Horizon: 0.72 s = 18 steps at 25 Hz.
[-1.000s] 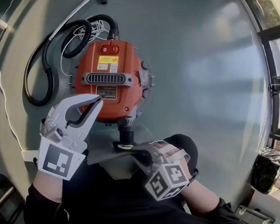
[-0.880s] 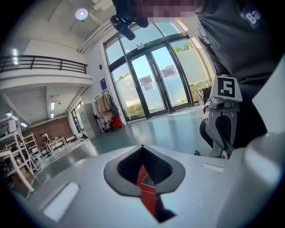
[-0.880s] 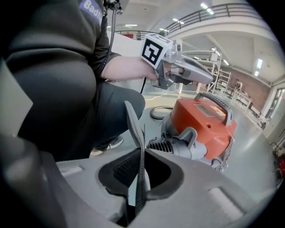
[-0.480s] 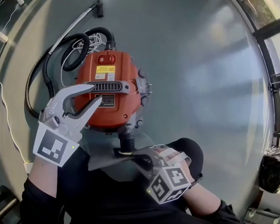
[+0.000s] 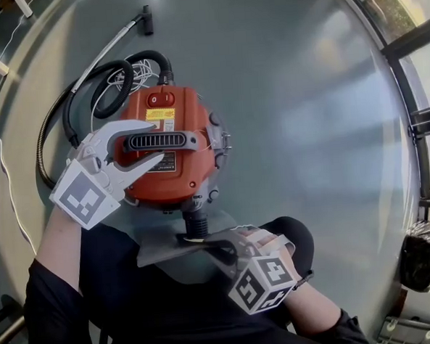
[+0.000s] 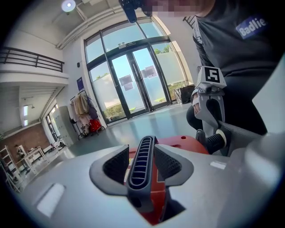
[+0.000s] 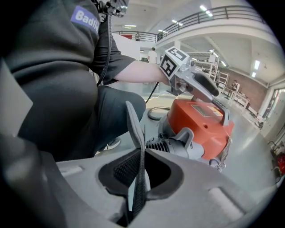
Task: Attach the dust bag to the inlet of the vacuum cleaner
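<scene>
Now left tongs [image 5: 158,140] just opened, astride vacuum handle [image 5: 178,139]; right tongs [image 5: 209,244] clamped on dust bag [image 5: 158,251].

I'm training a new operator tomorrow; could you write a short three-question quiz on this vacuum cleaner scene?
1. True or false: the right gripper is shut on the flat grey dust bag.
2. What stands between the left gripper's jaws? A) a cardboard box B) the orange vacuum cleaner's dark grey slotted handle C) a broom
3. In the head view, where does the coiled black ribbed hose lie relative to the vacuum?
Key: 1. True. 2. B; those jaws have just been opening and stand apart around it. 3. Up and left of it, on the floor.
</scene>
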Each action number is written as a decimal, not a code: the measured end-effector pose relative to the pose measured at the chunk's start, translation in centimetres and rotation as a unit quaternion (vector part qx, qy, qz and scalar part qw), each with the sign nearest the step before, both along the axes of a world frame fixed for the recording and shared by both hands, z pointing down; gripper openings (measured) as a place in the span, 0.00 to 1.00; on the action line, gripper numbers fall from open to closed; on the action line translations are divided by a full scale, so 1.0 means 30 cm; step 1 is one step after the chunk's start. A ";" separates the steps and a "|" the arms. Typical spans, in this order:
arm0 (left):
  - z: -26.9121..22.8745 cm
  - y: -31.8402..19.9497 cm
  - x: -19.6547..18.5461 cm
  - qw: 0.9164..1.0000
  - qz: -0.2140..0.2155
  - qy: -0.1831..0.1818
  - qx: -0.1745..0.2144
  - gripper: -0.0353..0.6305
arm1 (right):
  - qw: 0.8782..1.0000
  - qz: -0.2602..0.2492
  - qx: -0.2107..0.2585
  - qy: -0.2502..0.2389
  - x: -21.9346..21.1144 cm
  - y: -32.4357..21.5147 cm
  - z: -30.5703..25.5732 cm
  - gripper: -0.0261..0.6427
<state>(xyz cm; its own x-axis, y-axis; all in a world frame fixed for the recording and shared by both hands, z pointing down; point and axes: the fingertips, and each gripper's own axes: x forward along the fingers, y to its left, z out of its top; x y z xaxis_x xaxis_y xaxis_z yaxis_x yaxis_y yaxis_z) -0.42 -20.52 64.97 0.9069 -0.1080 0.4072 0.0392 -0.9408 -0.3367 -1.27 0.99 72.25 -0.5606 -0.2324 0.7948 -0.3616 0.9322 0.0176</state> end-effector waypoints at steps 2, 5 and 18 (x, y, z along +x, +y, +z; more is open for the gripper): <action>0.009 -0.003 0.008 1.000 0.015 0.001 -0.006 0.33 | 1.000 0.006 -0.005 -0.002 0.000 -0.009 -0.010 0.06; 0.026 -0.009 0.012 0.999 0.029 -0.010 -0.012 0.34 | 1.000 0.014 -0.012 -0.011 0.010 -0.024 -0.012 0.06; 0.061 -0.008 0.032 0.999 0.040 -0.015 -0.011 0.31 | 1.000 0.004 -0.019 0.000 0.028 -0.035 0.010 0.06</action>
<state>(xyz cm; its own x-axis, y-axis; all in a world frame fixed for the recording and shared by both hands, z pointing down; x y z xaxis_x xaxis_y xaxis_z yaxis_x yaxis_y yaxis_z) 0.53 -20.76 66.81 0.8998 -0.0271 0.4355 0.1238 -0.9412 -0.3145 -0.43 -0.05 72.56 -0.5591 -0.2068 0.8029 -0.3688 0.9294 -0.0175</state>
